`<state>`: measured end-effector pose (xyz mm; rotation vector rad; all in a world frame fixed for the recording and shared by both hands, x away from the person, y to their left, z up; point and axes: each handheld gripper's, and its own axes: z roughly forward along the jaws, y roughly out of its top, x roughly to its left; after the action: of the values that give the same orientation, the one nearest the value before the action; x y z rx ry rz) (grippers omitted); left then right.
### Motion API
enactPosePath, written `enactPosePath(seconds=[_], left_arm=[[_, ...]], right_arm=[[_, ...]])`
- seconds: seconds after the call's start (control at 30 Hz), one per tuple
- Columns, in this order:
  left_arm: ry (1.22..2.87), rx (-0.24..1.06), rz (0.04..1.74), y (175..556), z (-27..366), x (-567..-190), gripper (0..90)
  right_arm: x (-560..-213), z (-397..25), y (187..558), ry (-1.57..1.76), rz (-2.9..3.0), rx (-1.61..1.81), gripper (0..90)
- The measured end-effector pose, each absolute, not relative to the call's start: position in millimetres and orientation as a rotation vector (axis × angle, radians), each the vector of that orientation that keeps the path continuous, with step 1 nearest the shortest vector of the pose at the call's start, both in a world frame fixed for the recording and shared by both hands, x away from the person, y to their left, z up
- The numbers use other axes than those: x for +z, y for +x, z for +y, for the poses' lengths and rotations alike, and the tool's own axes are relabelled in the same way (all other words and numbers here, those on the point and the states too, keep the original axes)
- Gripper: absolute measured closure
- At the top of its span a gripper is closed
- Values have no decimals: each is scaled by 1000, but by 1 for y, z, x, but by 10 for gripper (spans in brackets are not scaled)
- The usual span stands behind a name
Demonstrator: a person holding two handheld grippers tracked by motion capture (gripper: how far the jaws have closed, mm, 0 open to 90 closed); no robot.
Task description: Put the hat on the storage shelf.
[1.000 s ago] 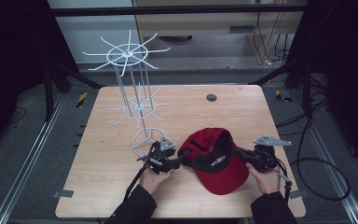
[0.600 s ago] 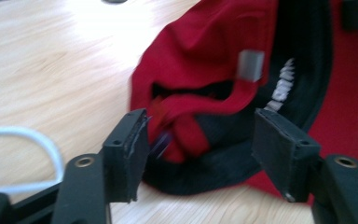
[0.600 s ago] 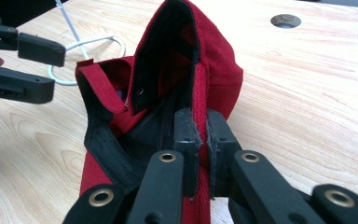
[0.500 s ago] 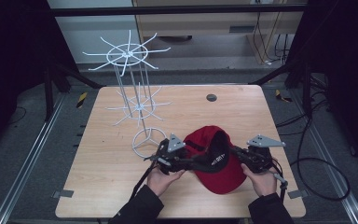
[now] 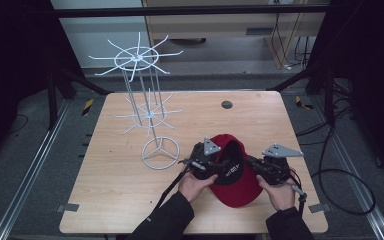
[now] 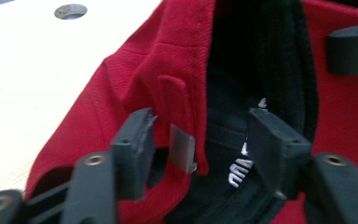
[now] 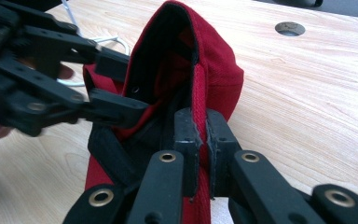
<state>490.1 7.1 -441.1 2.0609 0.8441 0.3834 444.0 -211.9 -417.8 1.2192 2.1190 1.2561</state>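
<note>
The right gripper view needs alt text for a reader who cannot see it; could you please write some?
The right gripper clamps its two black jaws on the rim of a red cap with a black lining, above a light wooden table. The left gripper reaches the cap's opening from the left.

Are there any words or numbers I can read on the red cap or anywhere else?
White letters on the black lining inside the red cap, at: cut off and blurred, too unclear to read.
White print inside the cap in the high view, at: too small to read.
Nothing else bears readable text.
</note>
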Motion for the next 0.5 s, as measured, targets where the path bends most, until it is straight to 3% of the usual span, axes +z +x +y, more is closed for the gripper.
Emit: enactPosePath(seconds=[0.13,0.23,0.5], left_arm=[[2060,359,878,495,9,-442,707],[2053,351,888,497,11,-441,806],[1998,383,877,496,24,-420,829]], right_arm=[[-417,-212,444,1207,2127,1255,855],[-418,-213,444,1207,2132,1254,855],[-421,-217,444,1231,2141,1274,850]])
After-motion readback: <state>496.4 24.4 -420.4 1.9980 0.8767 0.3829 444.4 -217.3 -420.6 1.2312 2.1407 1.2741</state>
